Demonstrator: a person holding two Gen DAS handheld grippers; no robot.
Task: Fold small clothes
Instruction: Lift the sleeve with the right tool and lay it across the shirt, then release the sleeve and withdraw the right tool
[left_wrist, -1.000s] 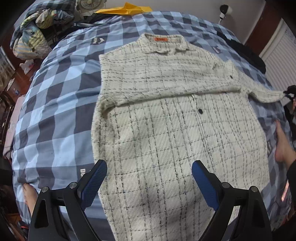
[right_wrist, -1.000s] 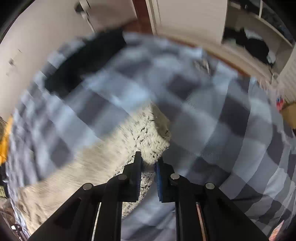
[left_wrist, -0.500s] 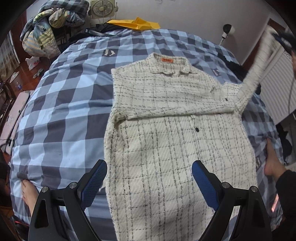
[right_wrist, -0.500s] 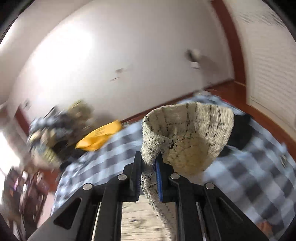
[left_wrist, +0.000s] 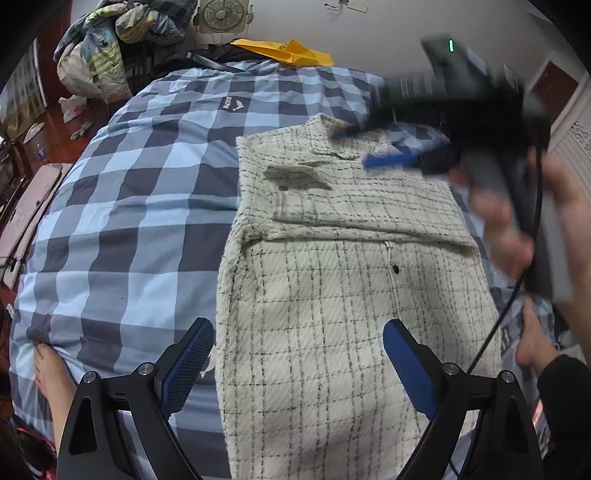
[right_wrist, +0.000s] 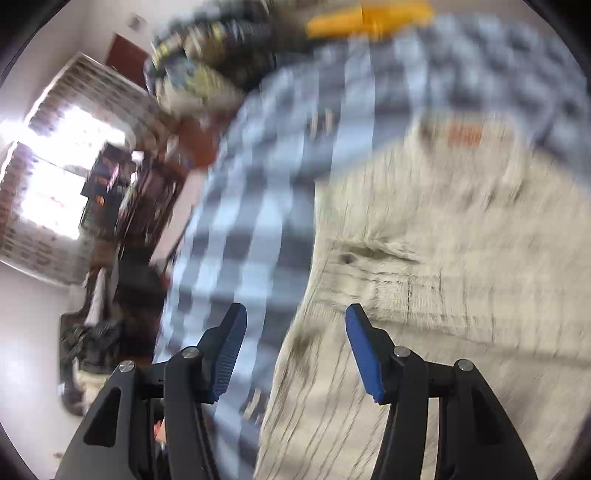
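A cream shirt with thin black checks (left_wrist: 332, 280) lies flat on the blue checked bed cover (left_wrist: 140, 206), collar far, hem near. Both sleeves are folded across its chest, one cuff (left_wrist: 295, 177) with a dark button at upper left. My left gripper (left_wrist: 295, 362) is open and empty, hovering over the shirt's lower part. My right gripper (right_wrist: 295, 347) is open and empty above the shirt (right_wrist: 443, 295) near its left edge; that view is blurred by motion. The right gripper also shows as a dark blur (left_wrist: 391, 160) by the collar in the left wrist view.
A pile of clothes (left_wrist: 110, 40) and a fan (left_wrist: 221, 16) stand beyond the bed's far left corner. A yellow bag (left_wrist: 291, 51) lies at the far edge. Bare feet show at the bed's near left (left_wrist: 51, 373) and right (left_wrist: 532, 343).
The right gripper carried the right sleeve up and across the chest, laid it down and opened. The left gripper stayed open and drew back a little from the shirt.
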